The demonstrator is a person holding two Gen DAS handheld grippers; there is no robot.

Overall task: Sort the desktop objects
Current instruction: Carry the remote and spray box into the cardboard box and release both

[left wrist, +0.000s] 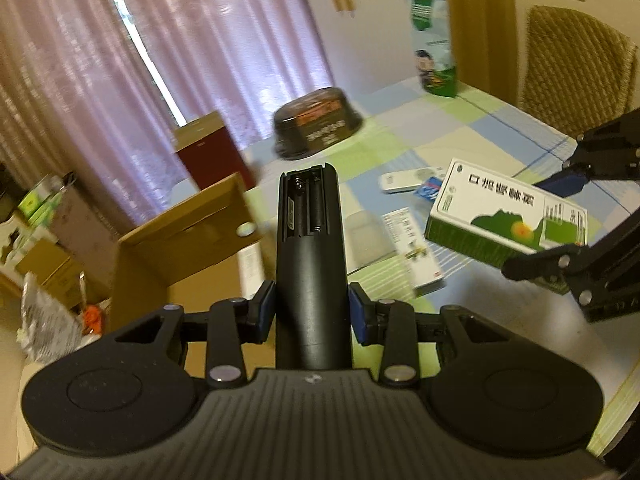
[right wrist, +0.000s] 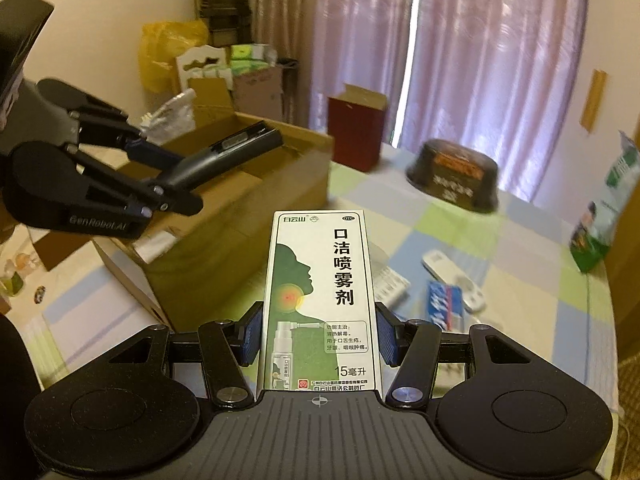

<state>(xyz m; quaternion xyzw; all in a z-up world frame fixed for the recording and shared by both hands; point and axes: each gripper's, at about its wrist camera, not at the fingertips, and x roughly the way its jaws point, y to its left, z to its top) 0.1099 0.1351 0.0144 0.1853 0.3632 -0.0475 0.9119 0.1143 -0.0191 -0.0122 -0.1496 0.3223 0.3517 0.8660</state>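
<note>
Right wrist view: the right gripper [right wrist: 318, 338] pinches a green-and-white medicine box [right wrist: 320, 300] between its blue pads, one pad on each long side, the box pointing forward along the fingers and held above the checked tablecloth [right wrist: 520, 280]. The box face reads "白云山" at the top, "口洁喷雾剂" in large vertical characters and "15毫升" near the bottom, beside a green head silhouette with a red spot at the throat. To the left in this view, the left gripper [right wrist: 168, 176] carries the moulded mark "GenRobot.AI" on its body and holds a black remote control [right wrist: 224, 156] out over an open cardboard box [right wrist: 240, 216]. Left wrist view: the left gripper [left wrist: 312, 312] clamps the remote control [left wrist: 310, 248] at its lower body, back side up, with the battery cover off and the empty battery bay with its springs exposed. The remote points forward, between the cardboard box [left wrist: 180, 256] on the left and the table on the right. The right gripper [left wrist: 568, 216] enters from the right edge with the medicine box [left wrist: 508, 216], its characters upside down here. Lying on the tablecloth [left wrist: 500, 128] are a white remote control [left wrist: 404, 180], a blue packet [left wrist: 430, 190], a small white carton [left wrist: 412, 250], a dark bowl-shaped container [left wrist: 318, 122] with blurred lettering, and an upright green-and-white bag [left wrist: 434, 40]. A dark red box [left wrist: 212, 152] stands at the far table edge, before pink curtains [left wrist: 180, 40].
</note>
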